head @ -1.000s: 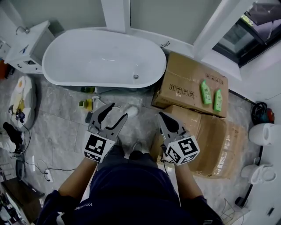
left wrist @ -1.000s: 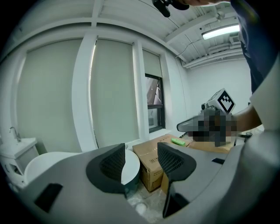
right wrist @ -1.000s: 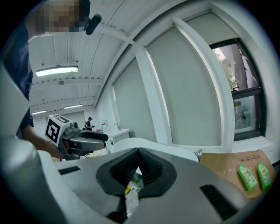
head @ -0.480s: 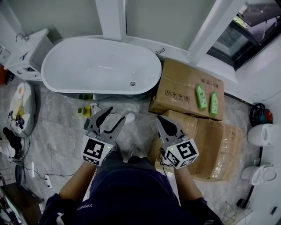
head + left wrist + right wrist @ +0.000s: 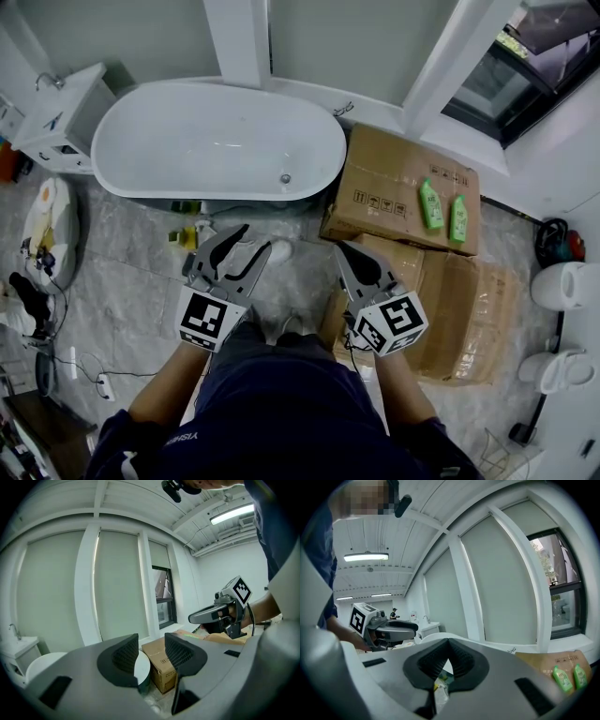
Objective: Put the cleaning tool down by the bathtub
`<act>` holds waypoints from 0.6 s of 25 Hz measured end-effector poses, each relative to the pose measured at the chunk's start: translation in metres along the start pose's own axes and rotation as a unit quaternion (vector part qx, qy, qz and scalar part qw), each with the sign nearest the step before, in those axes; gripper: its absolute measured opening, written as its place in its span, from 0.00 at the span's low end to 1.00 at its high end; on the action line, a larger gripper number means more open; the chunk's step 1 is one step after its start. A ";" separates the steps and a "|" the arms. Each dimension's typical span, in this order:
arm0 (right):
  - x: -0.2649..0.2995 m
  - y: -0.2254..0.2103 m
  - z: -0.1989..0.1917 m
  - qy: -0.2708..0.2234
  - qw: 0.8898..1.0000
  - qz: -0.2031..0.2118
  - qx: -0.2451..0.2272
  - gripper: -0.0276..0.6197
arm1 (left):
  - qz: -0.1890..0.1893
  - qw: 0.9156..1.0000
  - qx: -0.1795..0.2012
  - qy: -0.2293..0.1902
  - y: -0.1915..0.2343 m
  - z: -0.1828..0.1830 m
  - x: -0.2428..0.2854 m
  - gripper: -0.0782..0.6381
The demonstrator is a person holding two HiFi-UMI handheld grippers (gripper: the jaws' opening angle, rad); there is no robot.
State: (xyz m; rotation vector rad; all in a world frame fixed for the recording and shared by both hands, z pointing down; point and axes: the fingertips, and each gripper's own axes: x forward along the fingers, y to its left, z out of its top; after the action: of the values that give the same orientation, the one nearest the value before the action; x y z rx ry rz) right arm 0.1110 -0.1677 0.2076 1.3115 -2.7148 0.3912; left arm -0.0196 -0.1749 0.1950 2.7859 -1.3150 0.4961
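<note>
The put-down looked done — the cleaning tool [image 5: 279, 250] lay on the floor [image 5: 122, 272] just in front of the bathtub [image 5: 216, 141], touched by neither gripper. The left gripper [image 5: 257, 236] held its empty jaws apart, though they had just been narrowing; the right gripper [image 5: 342, 247] had its jaws together on nothing. Next — simply back away from the bathtub.

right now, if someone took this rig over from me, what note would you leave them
Left gripper: open, nothing between the jaws, which have just been closing partway.
Right gripper: shut, empty.
Things: the bathtub is ahead. A white item, probably the cleaning tool, lies on the floor beside it, near some small yellow and green items. Neither gripper holds it.
Done: the tool looks set down by the tub.
Left: seemingly nothing; just confirm that the white item is the tool.
</note>
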 end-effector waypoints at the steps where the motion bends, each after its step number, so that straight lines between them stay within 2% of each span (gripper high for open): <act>1: 0.000 0.001 0.001 -0.001 1.000 0.002 -0.002 0.05 | -0.001 1.000 0.000 -0.001 -0.001 0.000 -0.001 0.37; 15: -0.005 0.014 0.006 -0.005 1.000 0.004 -0.006 0.05 | -0.008 1.000 -0.008 -0.025 -0.012 0.008 -0.009 0.21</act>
State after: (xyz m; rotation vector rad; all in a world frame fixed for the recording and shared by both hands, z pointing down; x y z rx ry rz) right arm 0.1038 -0.1572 0.1980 1.3038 -2.7276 0.3702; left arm -0.0136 -0.1620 0.1863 2.8105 -1.2996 0.4150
